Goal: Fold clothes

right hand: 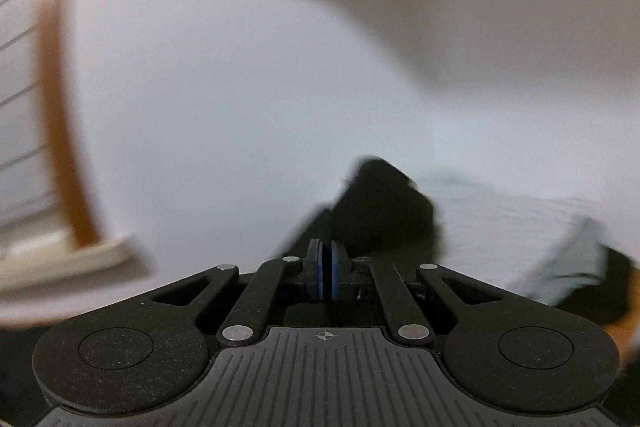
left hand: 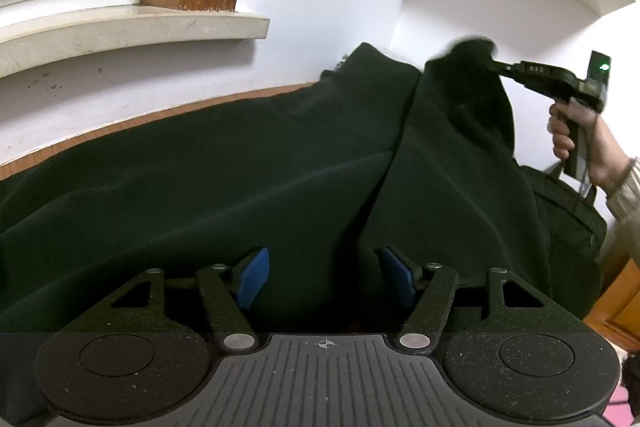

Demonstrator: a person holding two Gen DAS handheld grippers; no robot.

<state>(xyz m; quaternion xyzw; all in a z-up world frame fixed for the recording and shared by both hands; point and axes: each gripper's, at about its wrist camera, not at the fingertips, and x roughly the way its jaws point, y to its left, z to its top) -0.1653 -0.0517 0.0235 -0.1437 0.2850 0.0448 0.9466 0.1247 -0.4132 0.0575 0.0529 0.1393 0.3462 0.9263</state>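
A large dark green, nearly black garment of soft woven cloth [left hand: 224, 179] lies spread over a brown wooden table [left hand: 120, 125], filling the left wrist view from nine o'clock across to four o'clock. The left gripper [left hand: 324, 275] hangs low over its near edge with its blue pads [left hand: 252, 279] spread apart and pressing on nothing; cloth lies beneath the gap. At about two o'clock in that view the right gripper [left hand: 494, 65], held in a person's hand [left hand: 568, 131], has a bunched corner of the garment raised off the table, a long fold draping down from it. The right wrist view is blurred, yet its blue pads [right hand: 338, 277] stand pressed together, and dark cloth rises just beyond them; by both views the jaws look to be pinching that corner.

The cloth appears limp and fairly light, likely to sag and slide over itself rather than hold a crease, so a hem or corner gives the surest hold. A sensible spot for the left gripper would be the near hem at six o'clock, so that both ends travel together.
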